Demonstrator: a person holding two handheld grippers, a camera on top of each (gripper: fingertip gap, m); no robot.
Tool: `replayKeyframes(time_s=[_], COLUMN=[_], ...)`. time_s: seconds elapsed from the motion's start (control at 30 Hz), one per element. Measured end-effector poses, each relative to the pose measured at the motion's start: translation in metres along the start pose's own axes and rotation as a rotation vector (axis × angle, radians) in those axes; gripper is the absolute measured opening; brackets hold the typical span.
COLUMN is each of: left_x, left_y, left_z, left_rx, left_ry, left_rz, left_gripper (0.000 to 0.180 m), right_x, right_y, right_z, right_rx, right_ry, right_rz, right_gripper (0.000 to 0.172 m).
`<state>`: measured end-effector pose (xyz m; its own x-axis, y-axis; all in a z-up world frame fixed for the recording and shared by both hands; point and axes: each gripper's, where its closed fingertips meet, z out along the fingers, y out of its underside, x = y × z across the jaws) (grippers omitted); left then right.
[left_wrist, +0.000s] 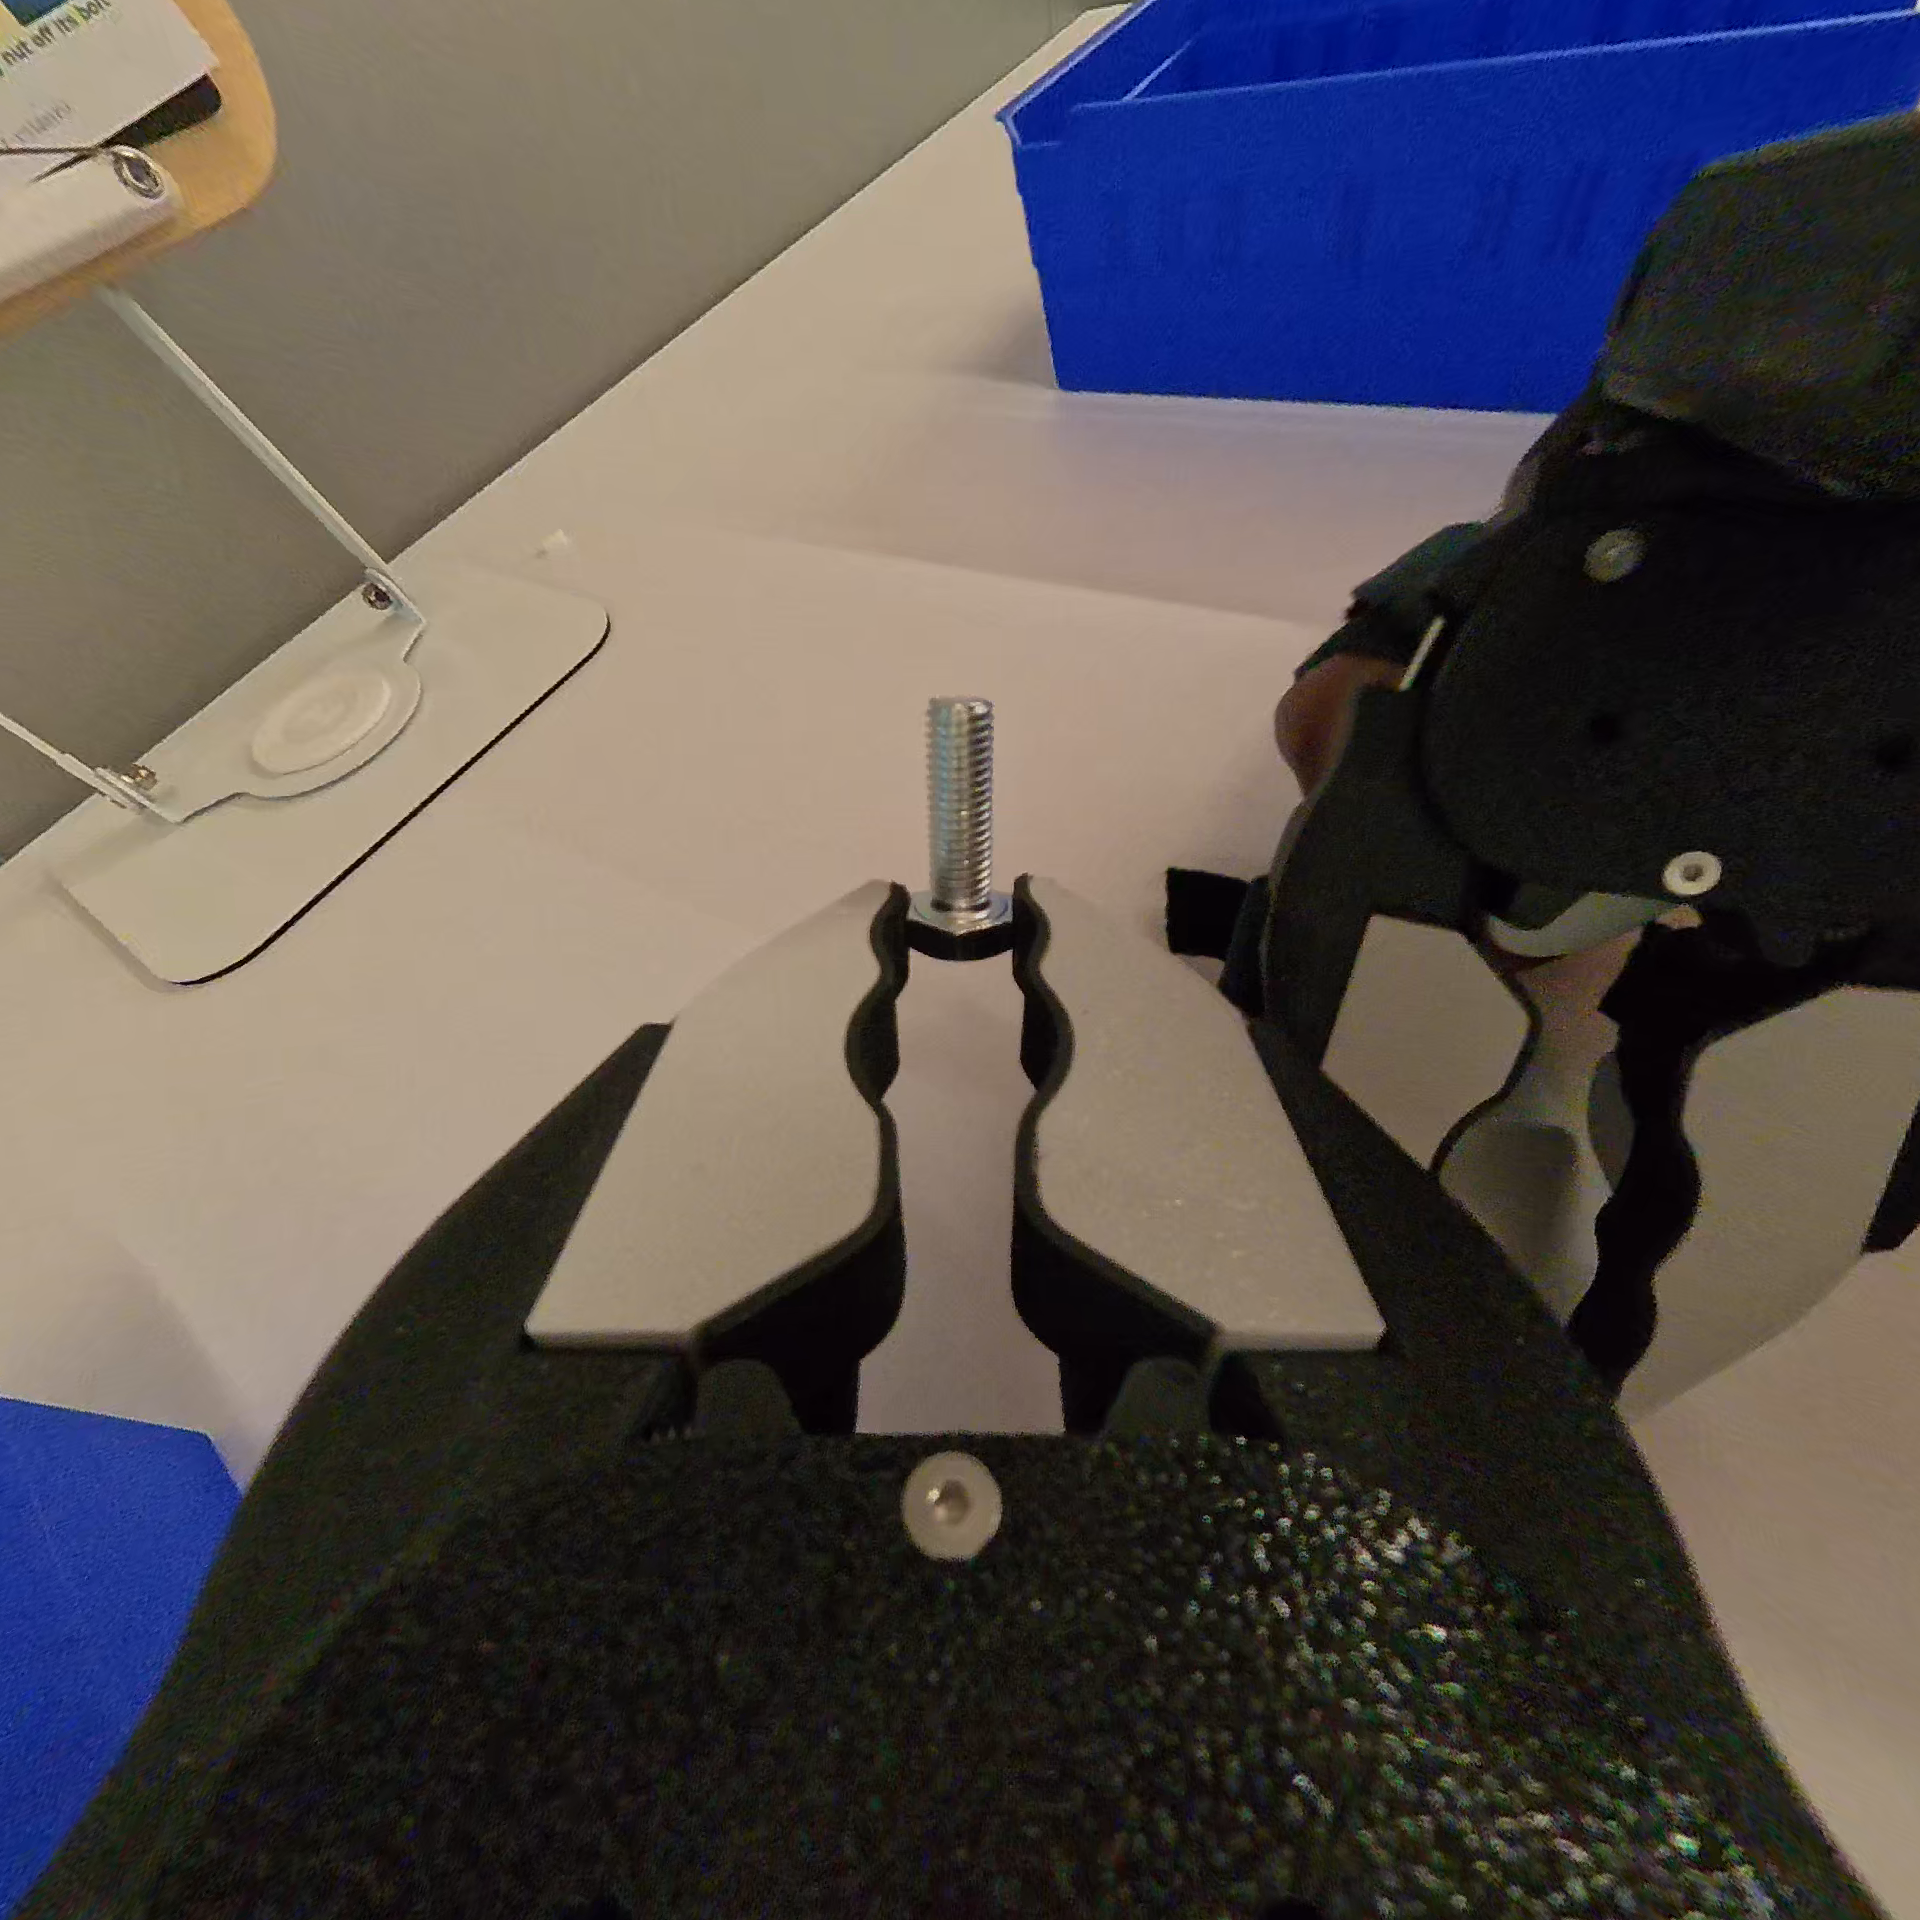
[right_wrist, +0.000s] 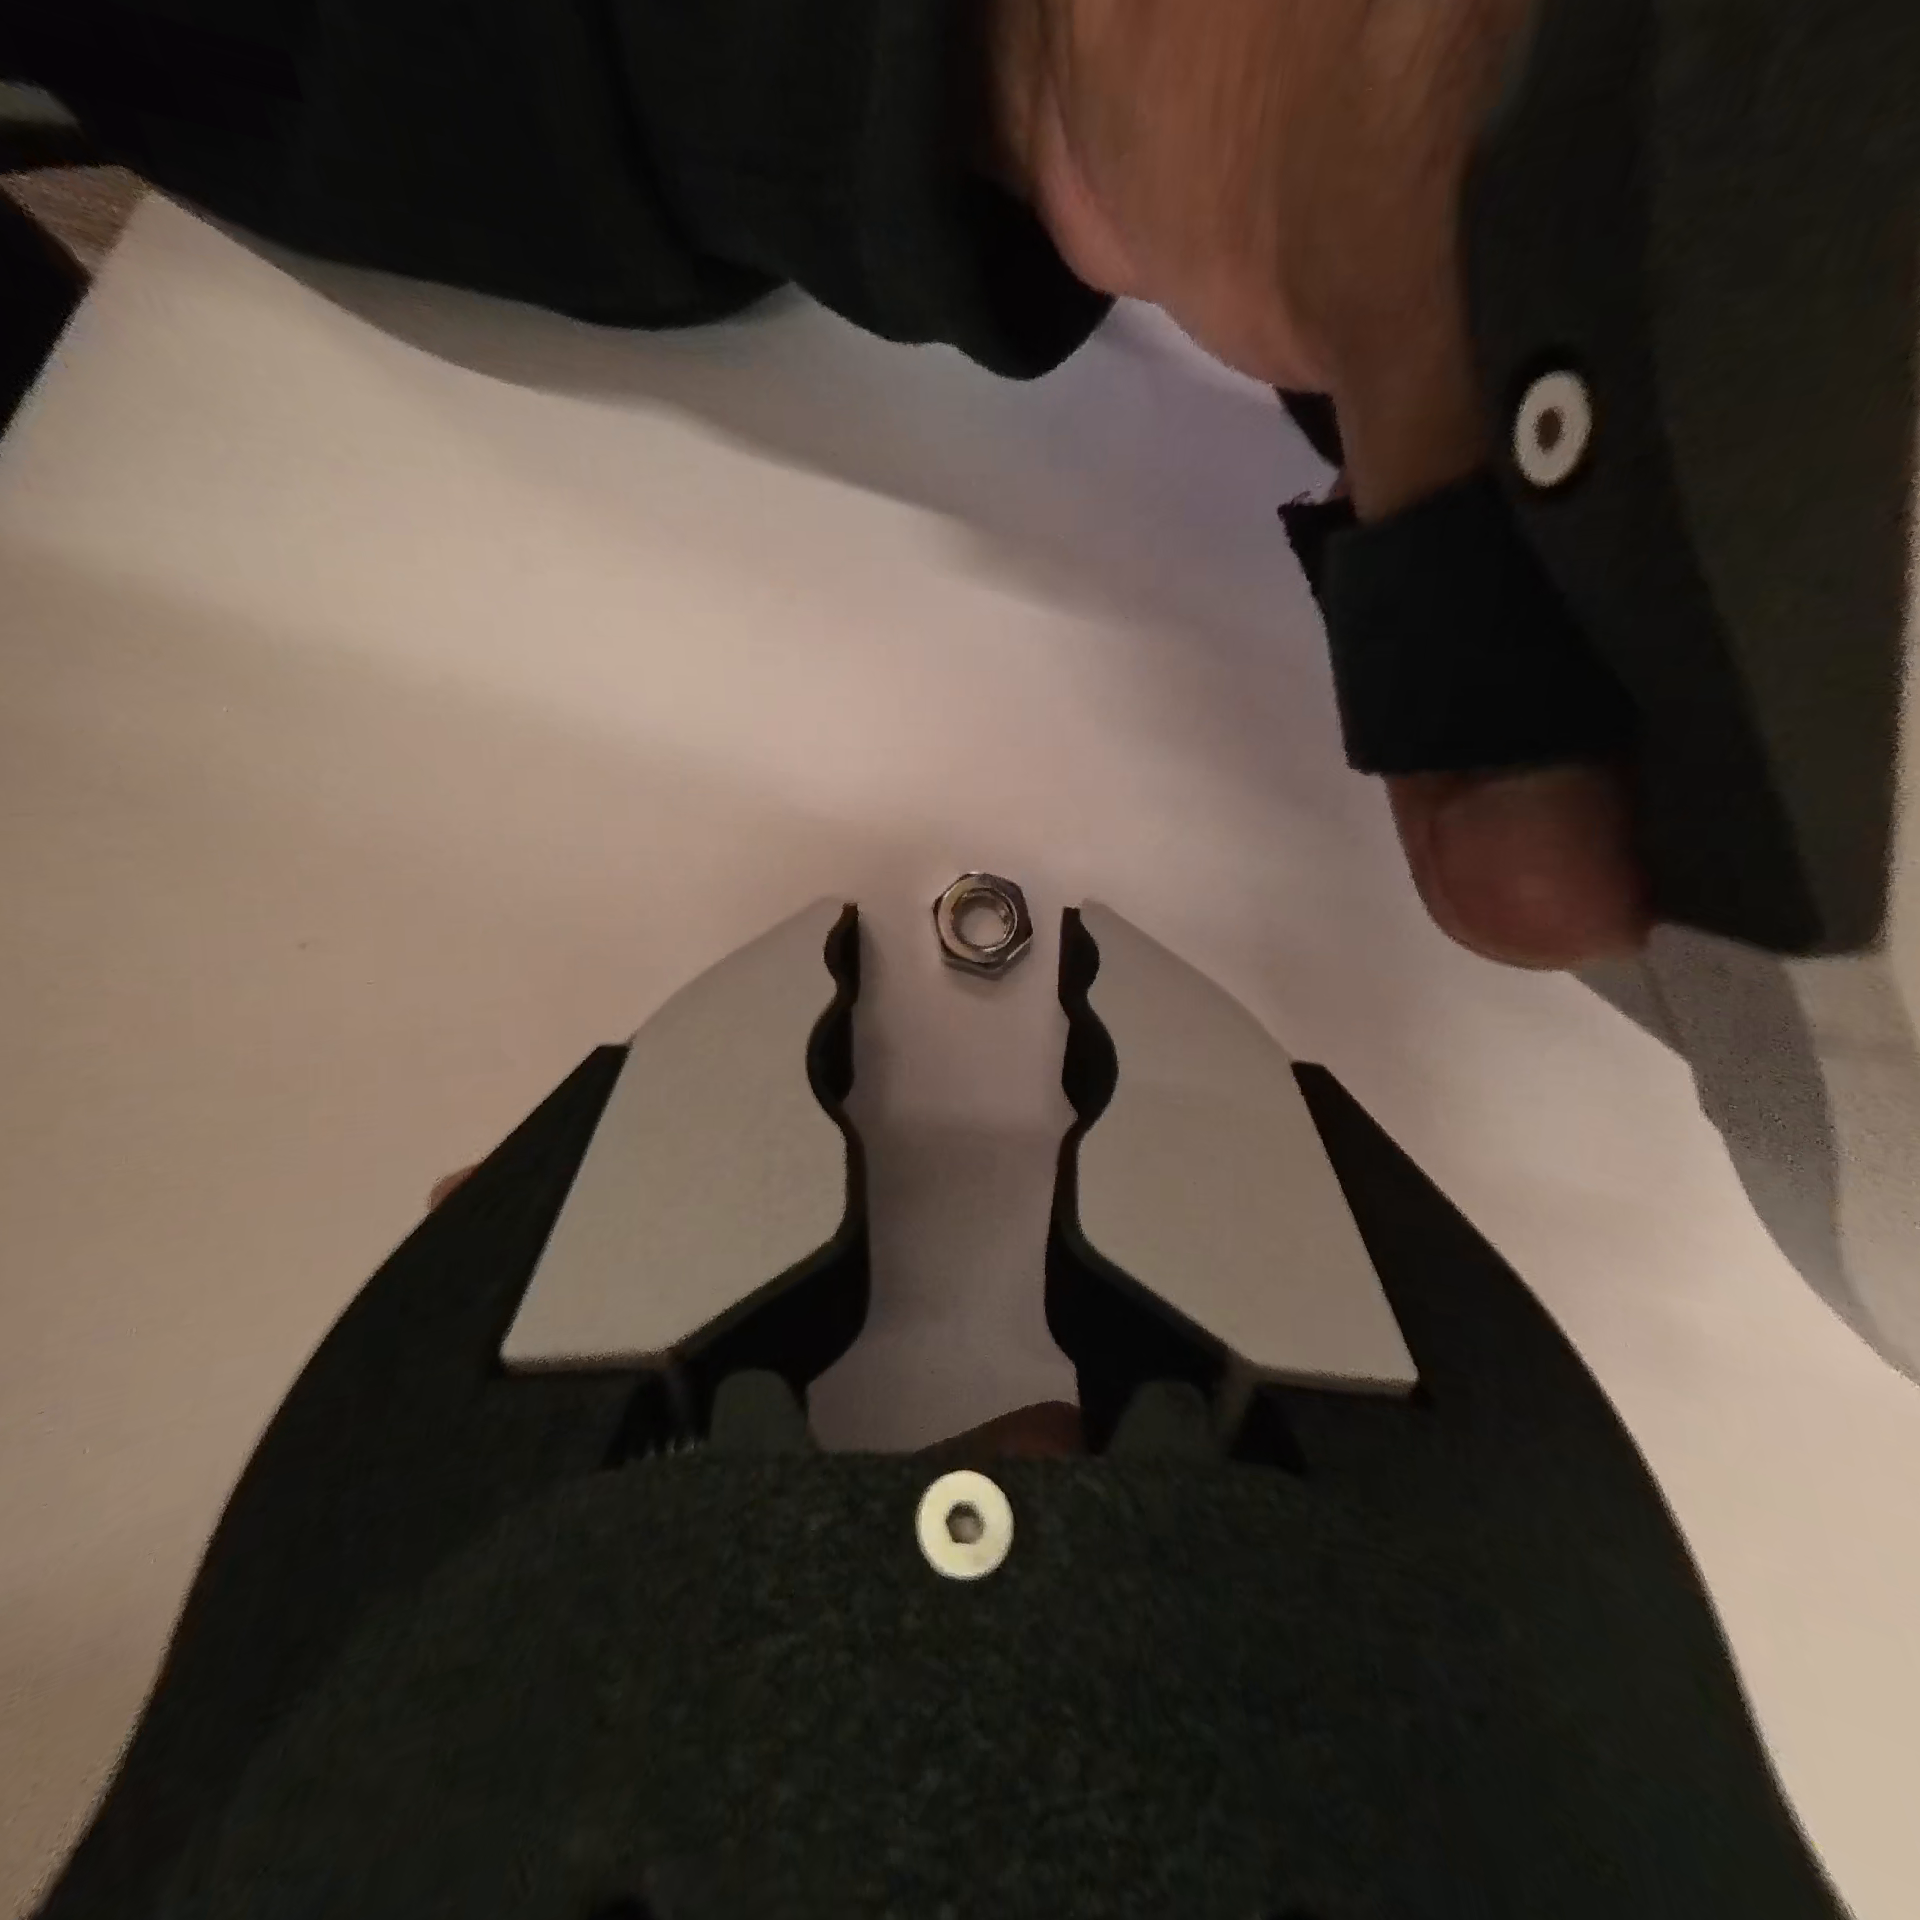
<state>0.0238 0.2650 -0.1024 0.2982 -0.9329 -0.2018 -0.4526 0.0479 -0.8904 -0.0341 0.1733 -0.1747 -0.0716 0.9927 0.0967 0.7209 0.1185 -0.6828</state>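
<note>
Left claw (left_wrist: 958, 914) clenched on the hexagonal head of a silver bolt (left_wrist: 960, 800), both black pads pressed against the head's flats, threaded shank standing upright above the fingertips and over the white bench (left_wrist: 727, 623). Right claw (right_wrist: 961, 920) released, jaws spread, a small silver hex nut (right_wrist: 980, 925) lying flat on the bench between the fingertips, hole facing up, a clear gap on either side and neither pad touching it. Seen from the left wrist, the right claw's black body (left_wrist: 1621, 748) hanging at 3 o'clock of the bolt, tips pointed down at the bench, a person's fingers partly visible around its handle. From the right wrist, a hand (right_wrist: 1247, 208) in a dark sleeve at 1 o'clock of the nut, thumb through a black strap (right_wrist: 1455, 644) on the left claw's body. Farther out in the left wrist view: a blue bin (left_wrist: 1403, 229) at 1 o'clock, a white stand (left_wrist: 312, 769) with a flat base at 9 o'clock, its wooden board holding papers at 11 o'clock, another blue patch at 8 o'clock, too cropped to identify.
</note>
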Motion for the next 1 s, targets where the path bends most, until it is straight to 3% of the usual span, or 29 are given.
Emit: replayKeyframes(time_s=[0.17,0.37,0.43,0.57,0.7,1.0], left_x=[-0.003,-0.008,-0.011,-0.013,-0.004,0.015], left_y=[0.002,0.002,0.001,-0.006,-0.01,-0.007], left_z=[0.0,0.004,0.006,0.01,0.019,0.03], left_rx=[0.006,0.036,0.049,0.121,0.153,0.056], left_ry=[-0.002,-0.036,-0.066,-0.106,-0.104,-0.137], left_rz=[-0.005,0.001,0.006,-0.009,-0.009,0.221], left_gripper=[0.018,0.018,0.018,0.018,0.018,0.018], right_x=[-0.003,-0.001,0.008,0.043,0.072,0.071], right_y=[-0.002,0.003,-0.003,-0.041,-0.029,-0.007], right_z=[0.005,-0.001,-0.021,-0.104,-0.151,-0.132], right_rx=[0.015,0.017,0.069,0.39,0.527,0.478], right_ry=[-0.071,0.02,0.087,0.227,0.364,0.332], right_rz=[0.047,0.011,-0.004,0.044,0.099,0.105], right_gripper=[0.018,0.017,0.017,0.017,0.017,0.017])
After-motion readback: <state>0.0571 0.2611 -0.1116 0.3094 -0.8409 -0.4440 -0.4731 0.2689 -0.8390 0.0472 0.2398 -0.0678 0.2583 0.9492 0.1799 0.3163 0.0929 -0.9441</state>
